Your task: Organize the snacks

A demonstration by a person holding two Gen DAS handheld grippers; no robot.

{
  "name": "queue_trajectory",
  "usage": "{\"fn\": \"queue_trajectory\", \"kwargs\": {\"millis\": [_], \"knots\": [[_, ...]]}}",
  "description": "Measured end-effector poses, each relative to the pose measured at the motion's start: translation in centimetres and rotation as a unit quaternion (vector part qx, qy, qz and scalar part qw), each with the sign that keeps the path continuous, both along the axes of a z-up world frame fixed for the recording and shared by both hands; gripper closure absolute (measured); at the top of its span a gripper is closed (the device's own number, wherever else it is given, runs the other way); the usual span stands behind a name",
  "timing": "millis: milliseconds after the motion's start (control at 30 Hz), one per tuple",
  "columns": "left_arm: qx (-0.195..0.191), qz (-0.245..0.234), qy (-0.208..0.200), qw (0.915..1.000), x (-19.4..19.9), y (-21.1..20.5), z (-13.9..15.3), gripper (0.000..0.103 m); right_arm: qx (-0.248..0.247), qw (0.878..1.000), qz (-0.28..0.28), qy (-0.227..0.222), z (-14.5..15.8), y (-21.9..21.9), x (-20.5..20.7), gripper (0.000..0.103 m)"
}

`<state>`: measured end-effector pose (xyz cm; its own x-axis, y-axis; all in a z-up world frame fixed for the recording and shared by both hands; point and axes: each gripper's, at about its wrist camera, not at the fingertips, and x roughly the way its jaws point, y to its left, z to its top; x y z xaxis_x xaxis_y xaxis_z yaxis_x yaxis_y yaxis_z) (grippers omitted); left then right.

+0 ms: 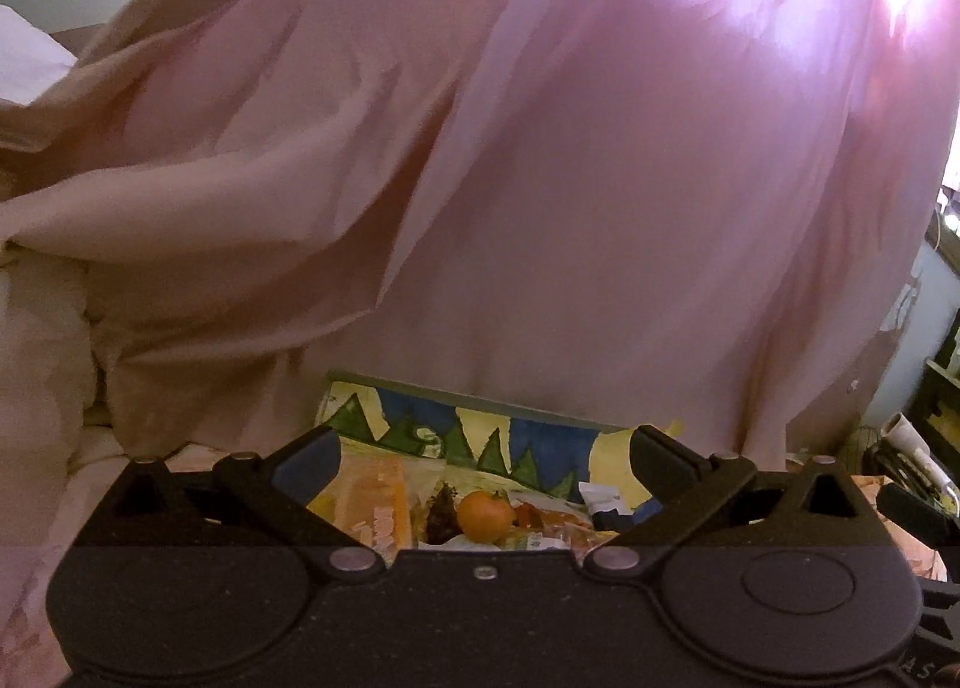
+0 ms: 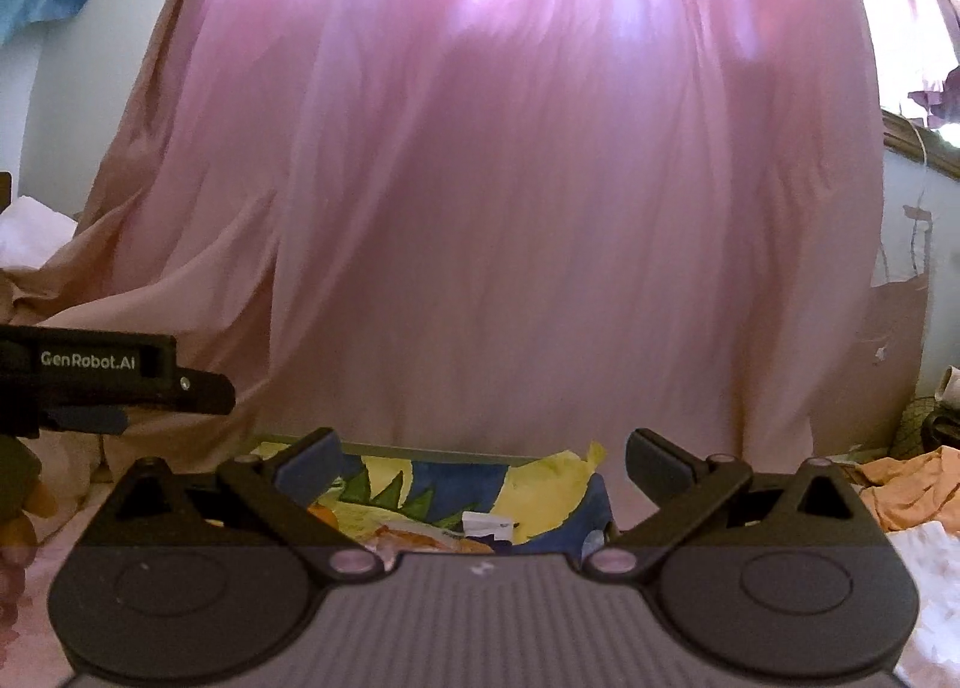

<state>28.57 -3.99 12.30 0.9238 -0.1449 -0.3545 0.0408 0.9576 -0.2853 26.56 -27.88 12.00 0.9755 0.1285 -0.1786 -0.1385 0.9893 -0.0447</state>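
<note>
My left gripper (image 1: pixel 483 457) is open wide, with nothing between its fingers. Below and beyond it lies a box (image 1: pixel 540 448) painted blue, yellow and green. In the box I see an orange fruit (image 1: pixel 485 515), an orange packet (image 1: pixel 372 502), a dark snack (image 1: pixel 444 511) and a small white and black packet (image 1: pixel 606 502). My right gripper (image 2: pixel 483 457) is also open and empty, above the same box (image 2: pixel 540 484). A white packet (image 2: pixel 486 526) and orange wrappers (image 2: pixel 420 541) show there. The left gripper (image 2: pixel 174 388) reaches in from the left edge of the right wrist view.
A large pink curtain (image 1: pixel 600 178) hangs right behind the box and fills both views. An orange cloth (image 2: pixel 912 484) and white fabric (image 2: pixel 930 568) lie at the right. Dark clutter (image 1: pixel 900 454) stands at the right edge. Pale bedding (image 1: pixel 42 358) is at the left.
</note>
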Motion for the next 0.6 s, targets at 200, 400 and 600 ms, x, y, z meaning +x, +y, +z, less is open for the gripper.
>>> {"fn": "queue_trajectory", "kwargs": {"millis": [200, 400, 600], "knots": [[-0.001, 0.014, -0.011, 0.9998, -2.0, 0.3, -0.2, 0.001, 0.014, 1.0, -0.003, -0.004, -0.1, -0.3, -1.8, 0.0], [0.0, 0.022, -0.018, 0.9996, -4.2, 0.8, -1.0, 0.001, 0.028, 1.0, -0.007, -0.01, -0.2, -0.8, -3.4, 0.0], [0.008, 0.027, -0.023, 0.9993, -5.8, 1.1, -1.8, 0.001, 0.033, 0.999, -0.01, -0.012, -0.5, -0.9, -4.6, 0.0]]}}
